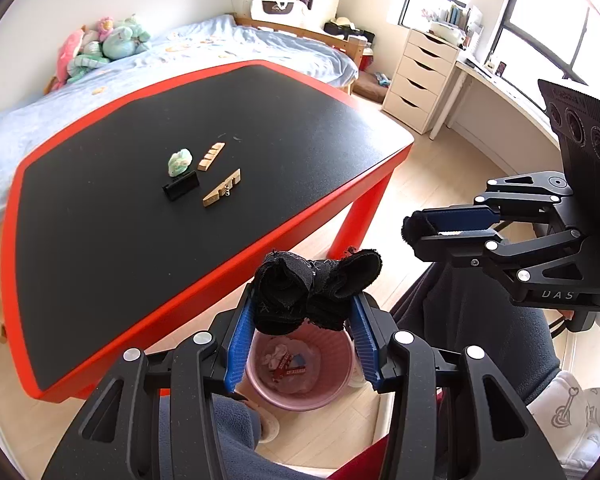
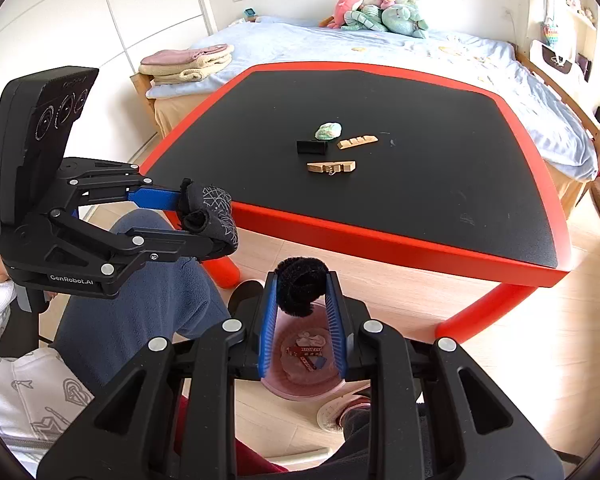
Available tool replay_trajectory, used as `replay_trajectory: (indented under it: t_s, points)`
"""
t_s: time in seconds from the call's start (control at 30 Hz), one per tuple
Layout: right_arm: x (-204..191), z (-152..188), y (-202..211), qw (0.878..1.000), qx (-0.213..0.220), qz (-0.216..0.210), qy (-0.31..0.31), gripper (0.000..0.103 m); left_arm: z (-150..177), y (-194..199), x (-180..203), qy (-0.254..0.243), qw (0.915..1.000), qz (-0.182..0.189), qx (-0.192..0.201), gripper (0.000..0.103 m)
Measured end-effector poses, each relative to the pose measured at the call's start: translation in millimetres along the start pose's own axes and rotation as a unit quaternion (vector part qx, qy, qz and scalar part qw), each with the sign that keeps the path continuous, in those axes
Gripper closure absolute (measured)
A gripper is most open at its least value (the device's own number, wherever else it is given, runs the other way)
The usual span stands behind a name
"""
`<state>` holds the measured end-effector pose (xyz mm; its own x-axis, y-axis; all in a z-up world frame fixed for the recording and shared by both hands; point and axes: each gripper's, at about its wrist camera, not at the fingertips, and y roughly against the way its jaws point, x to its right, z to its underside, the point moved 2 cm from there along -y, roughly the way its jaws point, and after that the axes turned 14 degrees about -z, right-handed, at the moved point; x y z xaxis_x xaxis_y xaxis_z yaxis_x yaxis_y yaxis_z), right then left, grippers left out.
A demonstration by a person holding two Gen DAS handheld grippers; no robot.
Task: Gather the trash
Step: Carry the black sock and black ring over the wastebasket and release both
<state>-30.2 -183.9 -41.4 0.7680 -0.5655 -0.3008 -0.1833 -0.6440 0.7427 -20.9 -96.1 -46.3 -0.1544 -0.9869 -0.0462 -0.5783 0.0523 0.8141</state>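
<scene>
My left gripper [image 1: 306, 300] is shut on a crumpled black fabric scrap [image 1: 316, 288] and holds it above the pink trash bin [image 1: 340, 394] on the floor. My right gripper [image 2: 302, 284] is shut on a black fuzzy roll [image 2: 300, 280], also above the bin [image 2: 296, 390]. The bin holds wrappers and tissue. Each gripper shows in the other view: the right one [image 1: 414, 228] and the left one [image 2: 210, 216]. On the table lie a green crumpled wad [image 1: 179, 162], a black clip [image 1: 181, 186] and two wooden clothespin pieces [image 1: 222, 189].
The red-edged black table [image 1: 204, 276] stands just ahead, its leg [image 1: 360, 216] near the bin. My legs and slippers [image 2: 340, 412] are beside the bin. A bed with plush toys [image 1: 100, 44] is behind the table, a white drawer unit [image 1: 420, 76] to the right.
</scene>
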Motion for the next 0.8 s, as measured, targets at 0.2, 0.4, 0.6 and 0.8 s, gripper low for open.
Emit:
replay_trajectory:
  t_s: [0.2, 0.4, 0.6, 0.8]
  points:
    - [-3.9, 6.6, 2.5, 1.000, 0.003, -0.002, -0.002, 0.080, 7.8, 2.6, 4.9, -0.001, 1.0000, 0.001, -0.001, 0.058]
    - [-5.5, 8.3, 1.9, 1.000, 0.004, -0.007, -0.001, 0.079, 11.3, 5.1, 7.4, -0.001, 1.0000, 0.002, 0.000, 0.058]
    - [-1.6, 10.5, 1.5, 1.000, 0.010, -0.001, -0.006, 0.030, 13.0, 7.4, 10.1, -0.005, 1.0000, -0.001, 0.004, 0.032]
    - [5.2, 13.3, -0.7, 1.000, 0.010, 0.011, -0.020, 0.011, 12.3, 9.1, -1.5, 0.017, 0.9993, -0.031, 0.011, 0.011]
